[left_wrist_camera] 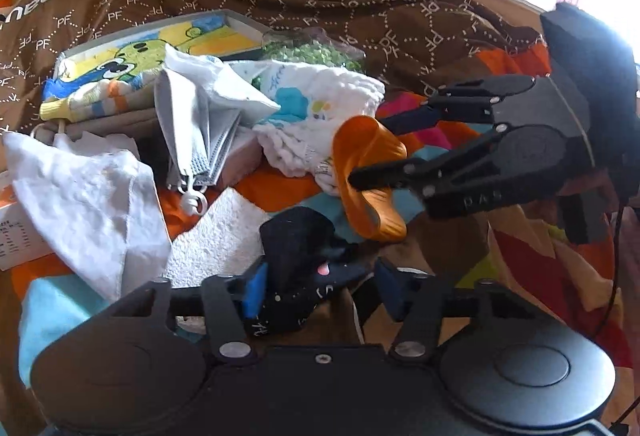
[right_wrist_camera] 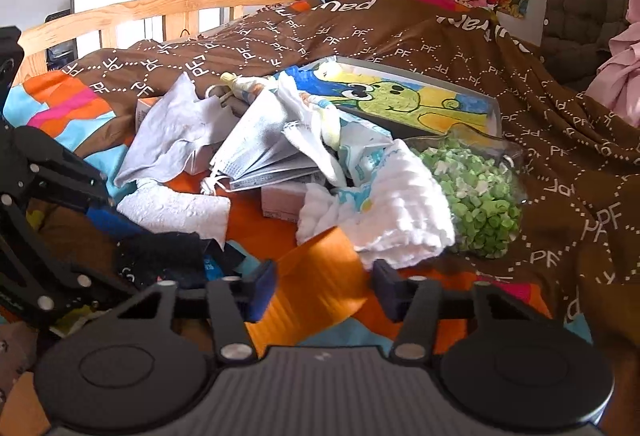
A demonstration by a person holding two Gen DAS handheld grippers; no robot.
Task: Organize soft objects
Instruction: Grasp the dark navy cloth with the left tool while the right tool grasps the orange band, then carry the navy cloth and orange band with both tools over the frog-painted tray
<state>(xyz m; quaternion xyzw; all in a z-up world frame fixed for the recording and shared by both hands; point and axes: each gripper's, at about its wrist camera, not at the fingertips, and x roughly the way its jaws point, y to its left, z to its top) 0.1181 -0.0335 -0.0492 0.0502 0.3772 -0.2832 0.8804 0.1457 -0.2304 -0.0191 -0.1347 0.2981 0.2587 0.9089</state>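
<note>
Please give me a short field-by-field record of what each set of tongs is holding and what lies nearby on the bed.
left tongs: closed on black sock
right tongs: closed on orange band
behind: white knitted cloth, face masks, bag of green pellets
surface: brown patterned blanket

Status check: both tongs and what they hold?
Left tongs shut on black patterned sock. Right tongs shut on orange rubber band. Masks, cloths piled ahead.
</note>
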